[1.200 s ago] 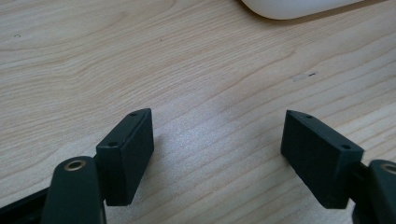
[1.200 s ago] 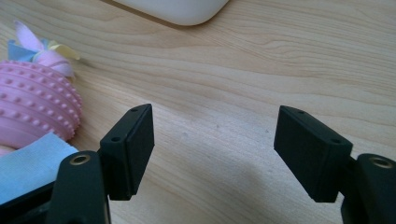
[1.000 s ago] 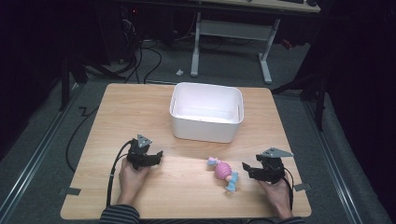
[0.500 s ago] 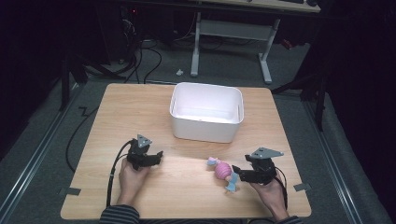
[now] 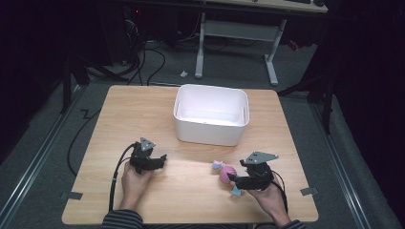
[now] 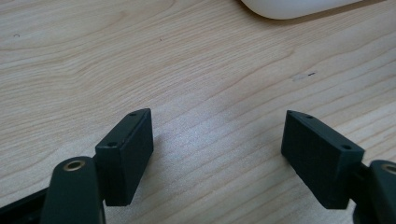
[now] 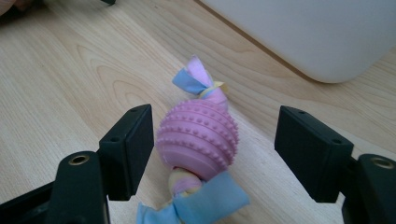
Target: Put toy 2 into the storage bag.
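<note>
A pink knobbly ball toy (image 5: 226, 172) with blue and pink cloth ends lies on the wooden table (image 5: 138, 112), in front of the white bin. In the right gripper view the toy (image 7: 198, 140) sits between the jaws of my right gripper (image 7: 212, 126). The left pad is almost at the ball and the right pad stands well off it. These jaws have just been opening and do not press the toy. From the high view, my right gripper (image 5: 234, 181) points left at the toy. My left gripper (image 5: 161, 159) rests at the front left, open over bare wood (image 6: 219, 126).
A white rectangular bin (image 5: 210, 131) stands at the table's middle back, its rounded corner seen close by (image 7: 317, 37) and its edge farther off (image 6: 289, 7). Dark floor, cables and a desk frame lie beyond the table's far edge.
My right gripper has moved left along the table, up to the pink toy, so the toy now sits between its jaws. The left gripper has stayed where it was.
</note>
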